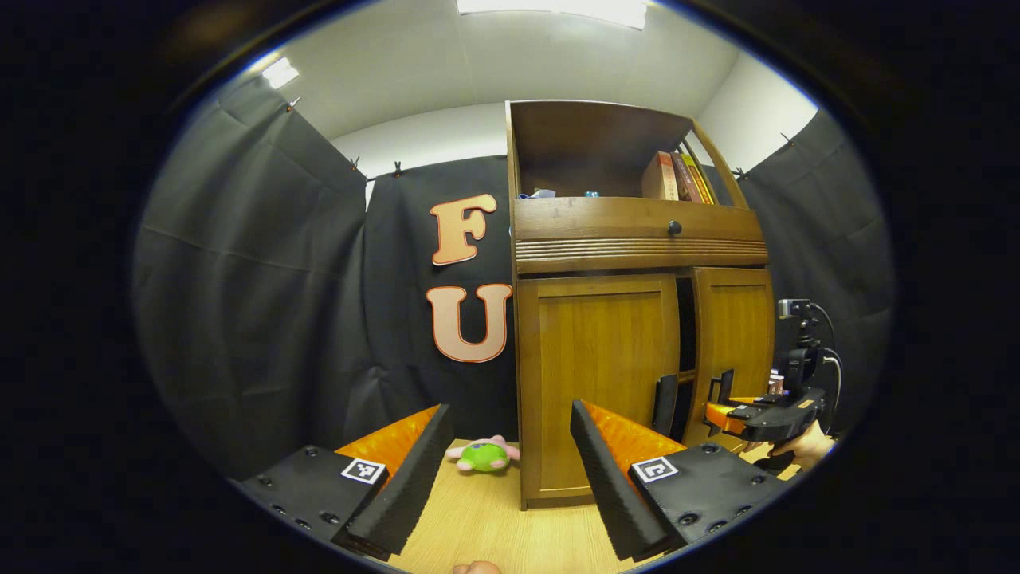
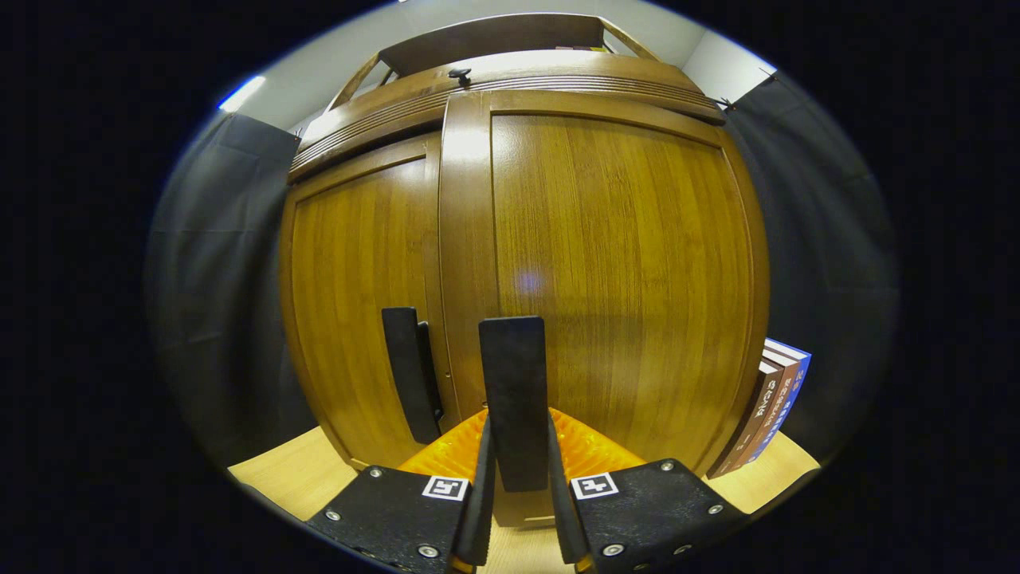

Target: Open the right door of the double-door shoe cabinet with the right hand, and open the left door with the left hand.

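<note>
The right gripper clamps the right door's handle to swing that door off the shoe cabinet; the left gripper waits spread before the closed left door.

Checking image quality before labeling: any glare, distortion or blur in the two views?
Left gripper view: ceiling lights blown out at the top; cabinet edges lean, little bowing. Right gripper view: strong fisheye bulge on the right door, a soft glare spot on it, and the handle between the right hand-held gripper's fingers stays sharp.
</note>
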Tool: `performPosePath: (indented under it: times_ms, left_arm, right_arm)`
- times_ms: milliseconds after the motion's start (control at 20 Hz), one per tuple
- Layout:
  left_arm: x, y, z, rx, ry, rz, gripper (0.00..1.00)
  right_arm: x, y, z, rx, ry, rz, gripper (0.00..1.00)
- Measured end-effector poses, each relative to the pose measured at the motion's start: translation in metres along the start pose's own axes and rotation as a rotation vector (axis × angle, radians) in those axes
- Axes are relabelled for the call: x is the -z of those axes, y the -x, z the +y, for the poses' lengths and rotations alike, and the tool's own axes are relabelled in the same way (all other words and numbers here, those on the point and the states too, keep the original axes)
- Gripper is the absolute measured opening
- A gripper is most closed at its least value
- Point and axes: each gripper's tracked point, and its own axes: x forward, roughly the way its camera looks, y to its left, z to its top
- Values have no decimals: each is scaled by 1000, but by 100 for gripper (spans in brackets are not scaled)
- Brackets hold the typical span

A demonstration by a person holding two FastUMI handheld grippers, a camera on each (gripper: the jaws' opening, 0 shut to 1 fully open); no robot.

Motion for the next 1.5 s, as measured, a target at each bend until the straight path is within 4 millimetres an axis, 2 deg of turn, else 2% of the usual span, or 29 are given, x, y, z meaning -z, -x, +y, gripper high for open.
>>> performPosePath:
  times_ms: [550, 750, 800, 850, 900, 1050, 1100, 1150, 1200, 1300, 1350, 1400, 1500]
  left_arm:
    - [3, 3, -15, 28, 12, 12, 96]
    - [4, 5, -15, 24, 13, 18, 98]
    - [4, 6, -16, 24, 17, 17, 98]
    - [4, 6, -17, 26, 22, 17, 98]
    - [3, 7, -18, 28, 25, 16, 98]
    - [3, 9, -24, 36, 26, 17, 98]
    - [4, 9, -26, 40, 27, 17, 98]
    - [3, 10, -29, 45, 29, 17, 98]
    - [3, 9, -31, 48, 31, 18, 95]
    - [2, 10, -36, 54, 30, 20, 95]
    - [2, 11, -38, 57, 28, 21, 95]
    - [1, 12, -40, 59, 26, 20, 95]
    - [-1, 12, -44, 62, 23, 16, 95]
  right_arm:
    - [-1, 64, -22, -30, 15, -2, 32]
    - [2, 90, -37, -14, 47, -15, 25]
    - [1, 96, -40, -9, 52, -16, 32]
    - [2, 101, -44, -5, 53, -16, 24]
    - [2, 107, -48, -2, 51, -15, 32]
    - [1, 124, -57, 10, 41, -15, 31]
    - [0, 128, -61, 12, 42, -16, 38]
    - [1, 133, -65, 17, 43, -18, 38]
    - [1, 137, -69, 23, 43, -19, 29]
    - [2, 143, -75, 30, 36, -21, 29]
    - [2, 146, -79, 34, 30, -22, 19]
    - [2, 150, -83, 40, 26, -22, 27]
    - [2, 156, -92, 53, 27, -21, 25]
